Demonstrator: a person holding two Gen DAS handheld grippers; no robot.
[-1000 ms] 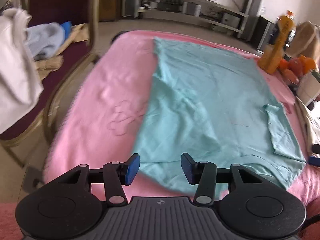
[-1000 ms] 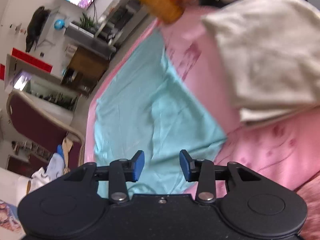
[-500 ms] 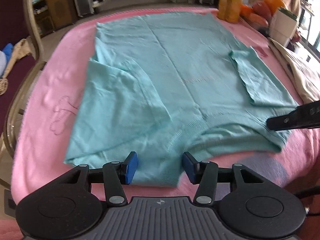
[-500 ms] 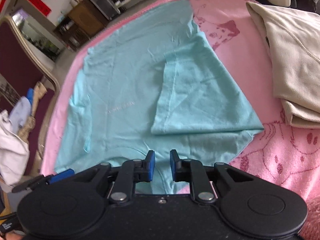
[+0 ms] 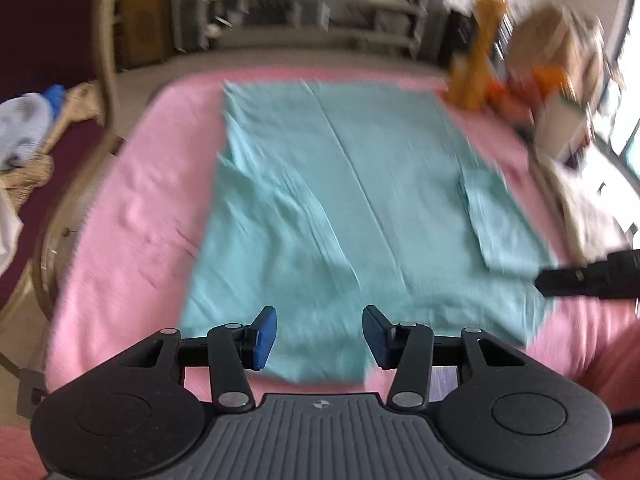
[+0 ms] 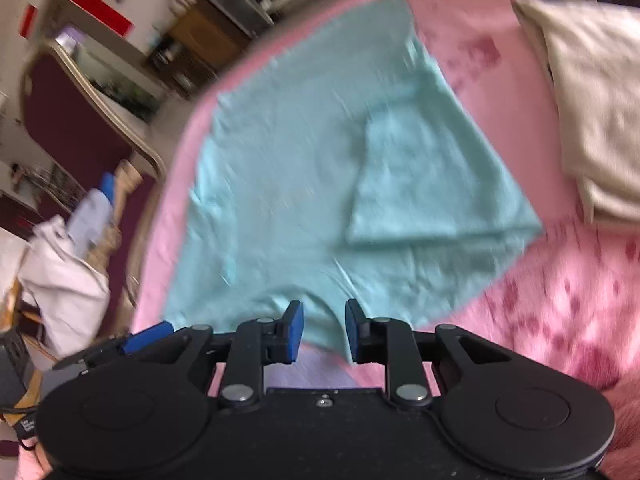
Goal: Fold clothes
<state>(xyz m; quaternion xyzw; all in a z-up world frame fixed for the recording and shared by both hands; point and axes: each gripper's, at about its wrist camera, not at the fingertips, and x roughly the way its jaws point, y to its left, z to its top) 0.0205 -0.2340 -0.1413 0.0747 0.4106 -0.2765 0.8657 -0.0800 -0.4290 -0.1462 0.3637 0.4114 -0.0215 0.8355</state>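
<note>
A teal shirt (image 5: 360, 200) lies spread flat on a pink blanket (image 5: 140, 208), both sleeves folded inward. My left gripper (image 5: 320, 338) stands open over the shirt's near edge, and its pads press on nothing. In the right wrist view the same shirt (image 6: 280, 180) shows its right sleeve (image 6: 420, 184) folded over the body. My right gripper (image 6: 323, 330) hovers at the curved neck edge with a narrow gap. Its jaws are opening; cloth shows between them but is not pinched. The right gripper's finger (image 5: 580, 280) pokes in from the right edge of the left wrist view.
A folded beige garment (image 6: 592, 100) lies on the blanket right of the shirt. A dark red chair (image 5: 72, 152) with loose clothes (image 5: 24, 132) stands at the left. An orange bottle (image 5: 476, 76) and a cluttered pile stand at the far right corner.
Both views have swung and are blurred by motion. The right gripper's jaws stand narrower than a second ago, slightly wider than half a second ago. The shirt lies as before.
</note>
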